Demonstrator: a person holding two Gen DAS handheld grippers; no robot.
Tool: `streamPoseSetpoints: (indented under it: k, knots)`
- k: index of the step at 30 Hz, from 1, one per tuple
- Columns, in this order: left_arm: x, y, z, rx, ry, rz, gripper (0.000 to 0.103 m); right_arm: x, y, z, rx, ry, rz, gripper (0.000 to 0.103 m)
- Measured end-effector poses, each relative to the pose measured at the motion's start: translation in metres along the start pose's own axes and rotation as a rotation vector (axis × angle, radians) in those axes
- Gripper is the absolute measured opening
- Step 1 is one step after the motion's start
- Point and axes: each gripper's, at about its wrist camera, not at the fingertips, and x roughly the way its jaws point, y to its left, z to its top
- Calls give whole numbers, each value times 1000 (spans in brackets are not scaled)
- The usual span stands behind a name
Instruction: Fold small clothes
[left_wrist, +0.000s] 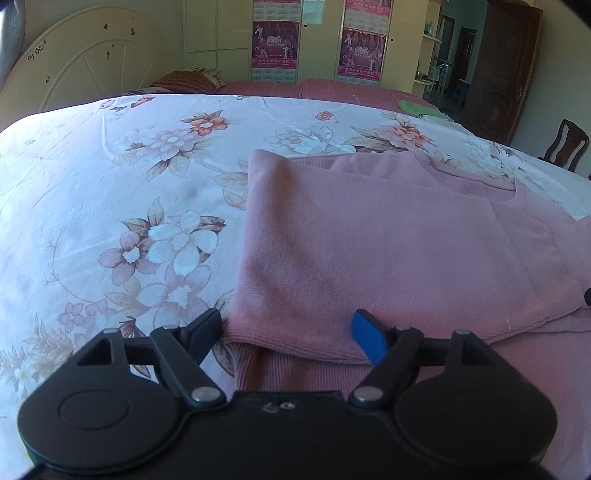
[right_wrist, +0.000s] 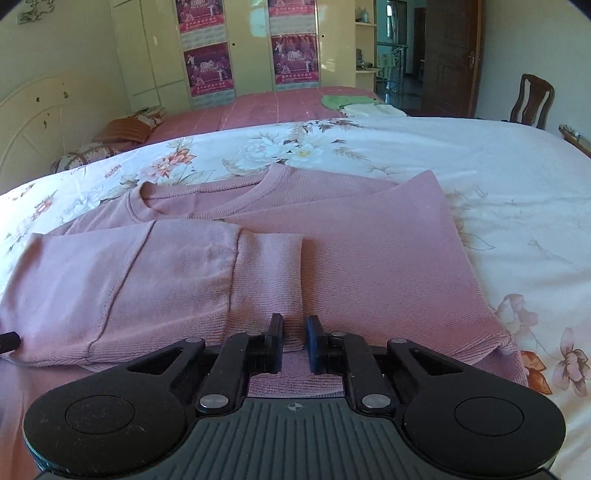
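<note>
The pink ribbed knit sweater (right_wrist: 369, 266) lay flat on the floral white bedsheet (left_wrist: 110, 206), both sleeves folded in over the body. The right gripper (right_wrist: 294, 343) had its jaws pinched onto the near edge of the left sleeve's ribbed cuff (right_wrist: 273, 273). The left gripper (left_wrist: 288, 332) sat wide open, straddling the sweater's near left corner, gripping nothing. My worry: lifting with just that one pinch would probably drag the sleeve back out and wreck the fold, since knit's floppy.
</note>
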Motion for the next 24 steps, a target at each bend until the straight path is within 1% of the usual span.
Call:
streamPoseSetpoints:
  k: [1,5,9,10,12,15,17,18,19,20,24]
  knots:
    - [0,-1,0,1,0,4,78,0,1,3,-8,-5,-3,13]
    - [-7,-2,3,-22,1,-6,75,-17,-2,11,41,-74,34,13]
    - [-19,-10,2,-2,-39,-15,76,-23,12,16,24,-87,73,13]
    - [-21,-13,1,4,-43,-22,78,-23,17,17,16,-87,84,13]
    - [-21,-19,0,23,-39,-28,79,-21,27,17,-4,-77,103,13]
    - [-15,-23,-4,49,-27,-16,80,-13,39,14,-30,-47,117,13]
    - [-8,-21,-8,56,-5,-11,83,-5,44,9,-69,-30,92,13]
    - [-6,-16,-10,39,-7,-18,87,1,44,6,-89,-11,63,13]
    - [-5,-13,-11,26,-7,-19,88,6,41,3,-93,0,63,13]
    - [-5,-10,-11,22,-7,-19,88,6,39,1,-86,-10,73,13]
    - [-8,-4,-11,30,-10,-9,88,5,38,2,-96,1,65,17]
